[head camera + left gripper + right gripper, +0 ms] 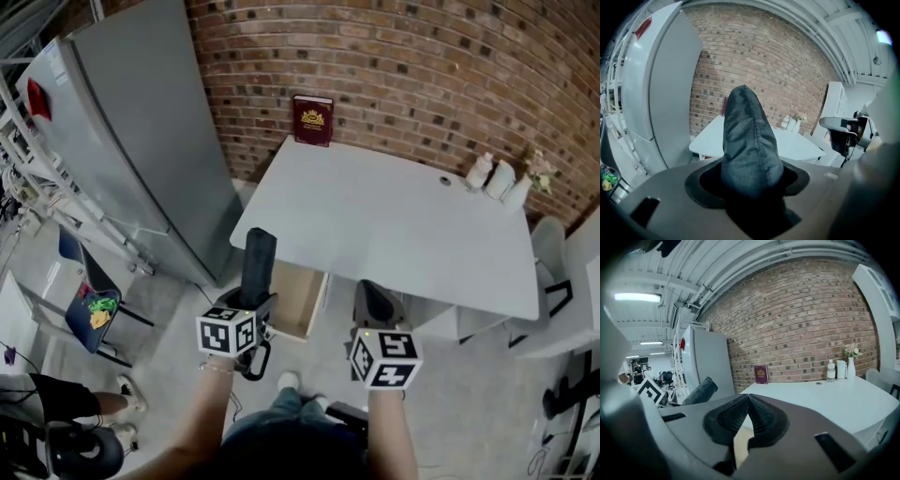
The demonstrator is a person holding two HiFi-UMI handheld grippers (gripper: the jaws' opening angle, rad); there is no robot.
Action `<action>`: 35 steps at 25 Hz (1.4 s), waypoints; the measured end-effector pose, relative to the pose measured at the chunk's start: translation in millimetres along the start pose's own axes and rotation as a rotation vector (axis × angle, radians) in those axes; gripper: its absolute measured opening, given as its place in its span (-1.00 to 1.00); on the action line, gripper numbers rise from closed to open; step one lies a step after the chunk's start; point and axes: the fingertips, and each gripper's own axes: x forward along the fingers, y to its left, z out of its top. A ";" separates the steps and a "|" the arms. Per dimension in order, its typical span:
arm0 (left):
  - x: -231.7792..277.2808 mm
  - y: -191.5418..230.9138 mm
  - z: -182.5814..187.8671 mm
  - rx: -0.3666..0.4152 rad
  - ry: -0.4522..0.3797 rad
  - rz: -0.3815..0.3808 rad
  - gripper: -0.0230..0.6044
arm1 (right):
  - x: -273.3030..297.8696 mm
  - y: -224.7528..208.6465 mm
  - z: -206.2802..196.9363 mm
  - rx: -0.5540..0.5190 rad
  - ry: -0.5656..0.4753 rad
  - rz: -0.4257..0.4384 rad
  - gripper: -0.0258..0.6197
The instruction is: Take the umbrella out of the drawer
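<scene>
While clamped low in the left gripper (255, 314), jaws wide around it, rides clear of the open drawer (298, 298): folded umbrella (259, 262), long axis tipped up toward the bench (394, 225). Likely light, stiff-cored, with a soft slippery sleeve; best gripped near the base. Right gripper (749, 414) pinched together, empty.

Black umbrella (258, 267), white table (394, 225), maroon book (312, 120)

Red brick wall (422, 66) behind a white table (394, 216). Tall grey refrigerator (141, 141) at left, on a pale floor (469, 403). Ceiling strip light (637, 296) lit.
</scene>
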 end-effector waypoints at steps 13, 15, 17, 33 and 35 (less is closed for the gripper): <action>-49.8 -43.1 138.3 0.152 -0.372 -0.084 -0.06 | -17.5 14.2 90.3 -0.194 -0.225 0.027 -0.94; -63.5 -53.0 161.2 0.204 -0.449 -0.093 -0.06 | -24.5 15.4 108.0 -0.208 -0.265 0.026 -0.94; -77.8 -62.0 181.2 0.259 -0.525 -0.092 -0.05 | -32.6 18.1 126.2 -0.230 -0.313 0.031 -0.94; -151.5 -102.3 249.7 0.433 -0.888 -0.158 -0.05 | -69.9 37.9 191.9 -0.423 -0.515 -0.058 -0.94; -153.8 -104.2 248.7 0.437 -0.904 -0.167 -0.05 | -70.5 39.7 191.4 -0.434 -0.522 -0.062 -0.94</action>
